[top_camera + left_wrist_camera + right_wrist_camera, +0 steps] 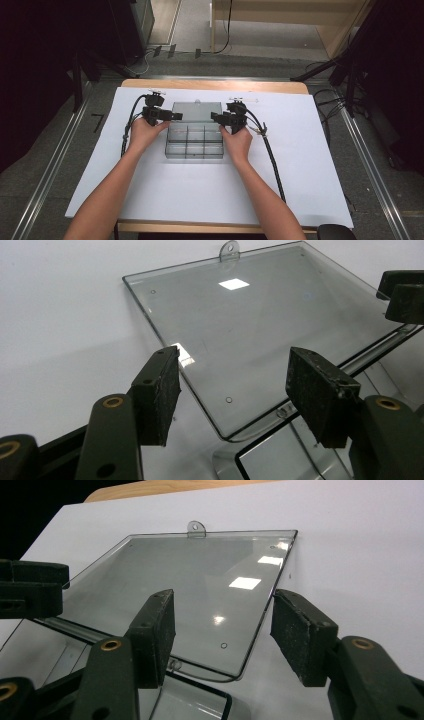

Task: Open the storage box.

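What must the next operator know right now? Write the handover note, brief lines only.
Left gripper: jaws open, at the lid's left edge, gripping nothing.
Right gripper: jaws open, at the lid's right edge, gripping nothing.
Clear compartment box: mid-table on the white sheet, compartments look empty.
Lid: swung open, lying back flat beyond the box.
Done: box opened.
Left: probably grip the lid edges and close it, or fill it.

Light wooden table (215,84), covered almost wholly by a large white paper sheet (150,195). On the sheet is laid a clear plastic compartment box (195,142), its hinged transparent lid (196,111) folded back flat onto the paper.
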Motion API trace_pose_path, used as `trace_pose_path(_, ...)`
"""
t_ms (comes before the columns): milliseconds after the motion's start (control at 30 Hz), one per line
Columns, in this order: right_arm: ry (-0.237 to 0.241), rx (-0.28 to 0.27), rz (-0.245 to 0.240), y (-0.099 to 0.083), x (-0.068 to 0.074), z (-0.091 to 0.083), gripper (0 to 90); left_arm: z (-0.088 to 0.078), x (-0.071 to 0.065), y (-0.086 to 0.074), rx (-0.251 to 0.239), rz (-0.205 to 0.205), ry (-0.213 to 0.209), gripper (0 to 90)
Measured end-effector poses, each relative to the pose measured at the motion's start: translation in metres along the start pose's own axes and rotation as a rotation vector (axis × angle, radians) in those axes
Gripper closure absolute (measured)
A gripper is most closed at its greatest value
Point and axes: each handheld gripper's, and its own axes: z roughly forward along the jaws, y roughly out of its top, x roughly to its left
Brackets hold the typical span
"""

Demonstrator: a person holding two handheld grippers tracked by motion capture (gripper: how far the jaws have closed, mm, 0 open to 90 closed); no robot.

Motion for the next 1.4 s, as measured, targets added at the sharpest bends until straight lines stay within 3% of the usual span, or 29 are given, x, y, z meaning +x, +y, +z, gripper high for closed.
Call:
trace_pose_path(100,-0.006,-0.006,-0.054,0.003,0.004,-0.012,44.2,-0.009,-0.005,0.0,-0.005,0.011,-0.008,38.7)
trace_pose_path(267,0.018,-0.006,-0.072,0.004,0.005,-0.024,44.7,-0.02,-0.008,-0.001,0.001,0.02,-0.02,38.4)
trace_pose_path(467,0.017,0.008,-0.141,0.002,0.007,-0.043,45.1,-0.036,-0.018,-0.003,-0.001,0.043,-0.029,38.4)
trace_pose_path(567,0.018,0.01,-0.153,-0.001,0.005,-0.052,45.4,-0.041,-0.022,-0.004,-0.002,0.046,-0.037,38.4)
trace_pose_path(1100,0.021,0.09,-0.228,-0.014,-0.002,-0.086,46.5,-0.049,-0.036,-0.022,0.022,0.076,-0.048,38.6)
trace_pose_path(1400,-0.006,0.1,-0.283,-0.02,-0.004,-0.099,46.4,-0.06,-0.038,-0.04,0.023,0.087,-0.046,38.4)
